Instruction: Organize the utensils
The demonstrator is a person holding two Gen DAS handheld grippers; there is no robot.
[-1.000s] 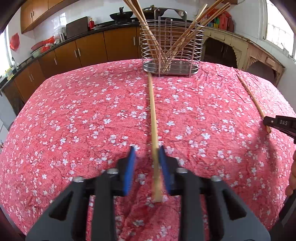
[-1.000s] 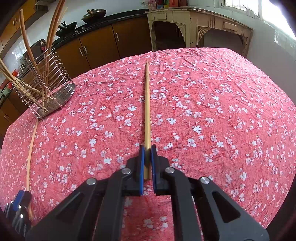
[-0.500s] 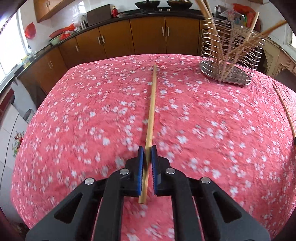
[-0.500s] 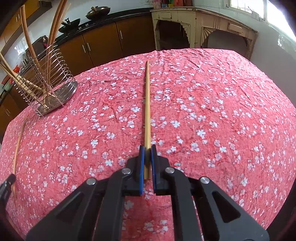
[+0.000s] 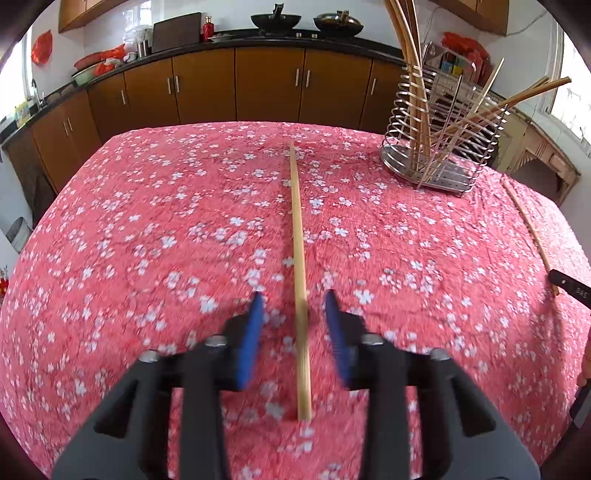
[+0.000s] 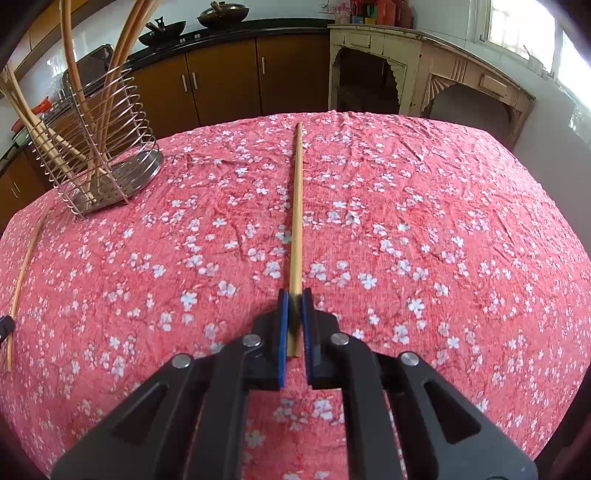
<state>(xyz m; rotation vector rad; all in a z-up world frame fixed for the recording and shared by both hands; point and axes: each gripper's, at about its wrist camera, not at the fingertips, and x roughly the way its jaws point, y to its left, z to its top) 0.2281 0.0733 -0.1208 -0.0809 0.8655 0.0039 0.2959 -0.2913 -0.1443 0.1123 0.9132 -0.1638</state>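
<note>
Two loose chopsticks on the red floral tablecloth [image 5: 147, 229], one per gripper.

Left chopstick [image 5: 298, 280]: lies along the middle of the cloth, pointing toward the far edge. Left gripper [image 5: 293, 306] straddles its near end; jaws have just been opening, blue pads [image 5: 251, 332] now spread clear on both sides, no contact. Pads and the stick's near end are motion-blurred.

Right chopstick [image 6: 296, 221]: points toward the far edge of the table. Right gripper [image 6: 294, 299] is pressed together on it, pinching near the near end, with a short stub sticking out behind the pads. Whether the far tip touches the cloth, cannot tell.

Wire utensil holder [image 5: 439, 147]: upright near the far right corner in the left view, toward the far left edge in the right view [image 6: 99, 147]. Steel wire loops on a perforated metal base. It holds several long wooden chopsticks [image 5: 417, 92], all leaning, splayed in different directions, tops well above the rim. Exact count unclear.

Behind the table: brown cabinets [image 5: 236, 85] under a black counter with two woks [image 5: 275, 20] on it.
</note>
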